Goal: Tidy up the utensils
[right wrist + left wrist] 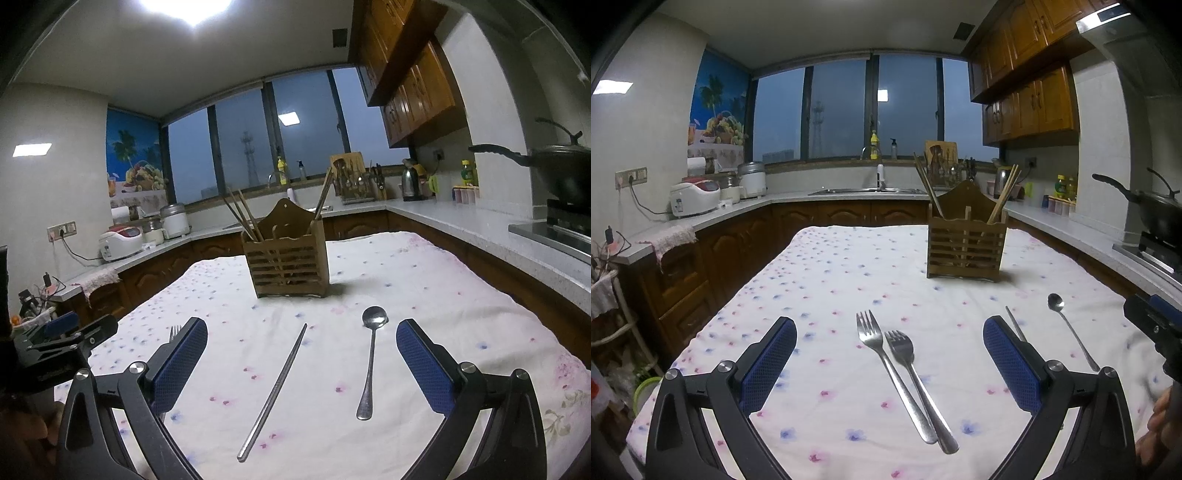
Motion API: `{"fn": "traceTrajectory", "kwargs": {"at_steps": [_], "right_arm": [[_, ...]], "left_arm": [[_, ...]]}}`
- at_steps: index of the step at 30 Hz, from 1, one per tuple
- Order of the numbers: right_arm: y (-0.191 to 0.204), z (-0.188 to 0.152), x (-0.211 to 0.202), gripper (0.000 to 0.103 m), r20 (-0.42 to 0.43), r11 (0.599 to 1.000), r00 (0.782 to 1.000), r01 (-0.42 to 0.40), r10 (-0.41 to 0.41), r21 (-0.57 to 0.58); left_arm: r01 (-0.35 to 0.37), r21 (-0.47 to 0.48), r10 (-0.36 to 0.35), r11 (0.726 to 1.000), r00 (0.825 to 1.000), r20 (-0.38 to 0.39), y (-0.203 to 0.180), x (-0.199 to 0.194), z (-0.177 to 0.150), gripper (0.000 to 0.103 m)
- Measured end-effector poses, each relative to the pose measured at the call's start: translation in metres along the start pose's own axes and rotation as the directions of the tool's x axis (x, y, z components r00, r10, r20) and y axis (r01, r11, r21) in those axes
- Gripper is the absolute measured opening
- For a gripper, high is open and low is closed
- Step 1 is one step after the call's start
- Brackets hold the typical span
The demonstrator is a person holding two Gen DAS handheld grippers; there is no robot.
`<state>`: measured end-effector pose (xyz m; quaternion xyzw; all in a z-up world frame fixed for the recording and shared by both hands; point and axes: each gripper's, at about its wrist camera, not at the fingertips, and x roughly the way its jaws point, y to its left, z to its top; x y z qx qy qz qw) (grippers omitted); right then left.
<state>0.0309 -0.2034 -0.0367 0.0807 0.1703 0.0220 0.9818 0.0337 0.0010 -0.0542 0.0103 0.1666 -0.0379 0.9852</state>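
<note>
I hold both grippers low over the cloth-covered table point(827, 280), pointed toward the far window. In the left wrist view, my left gripper point(890, 363) hangs with its blue-padded fingers point(768, 365) spread wide apart and gripping nothing. Between them lie two forks, handles toward me and prongs away: the larger fork point(886, 365) on the left, the smaller fork point(916, 384) just beside it, their handles crossing and touching near the close ends. Past the right finger a thin metal chopstick point(1015, 326) pokes out, partly hidden, and a long-handled spoon point(1071, 332) lies farther right, bowl away from me. At the right edge I see the black body of the other gripper and part of a hand point(1156, 432).

In the right wrist view, my right gripper point(301, 365) sits in the same posture, fingers wide apart and empty, tilted slightly down at the cloth. Between them lie the chopstick point(275, 391), slanting from near left to far right, and the spoon point(371, 360), well apart from it on the right. The prongs of one fork show just above the left finger.

Farther back on the table stands the wooden utensil holder point(286, 264), upright, with wooden chopsticks point(242, 216) leaning out of its left and right compartments. Beyond it run the counter, the sink and the dark window.
</note>
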Motion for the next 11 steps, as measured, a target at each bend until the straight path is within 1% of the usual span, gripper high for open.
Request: {"fn": "traceTrajectory", "kwargs": {"at_steps": [11], "right_arm": [[-0.0062,0.004,0.0043,0.103,-0.019,1.0,1.0,0.008,-0.008,0.02]], "left_arm": [[0.01,-0.004,-0.01,1.0,1.0,-0.02,-0.003,0.0038,0.006,0.102]]}}
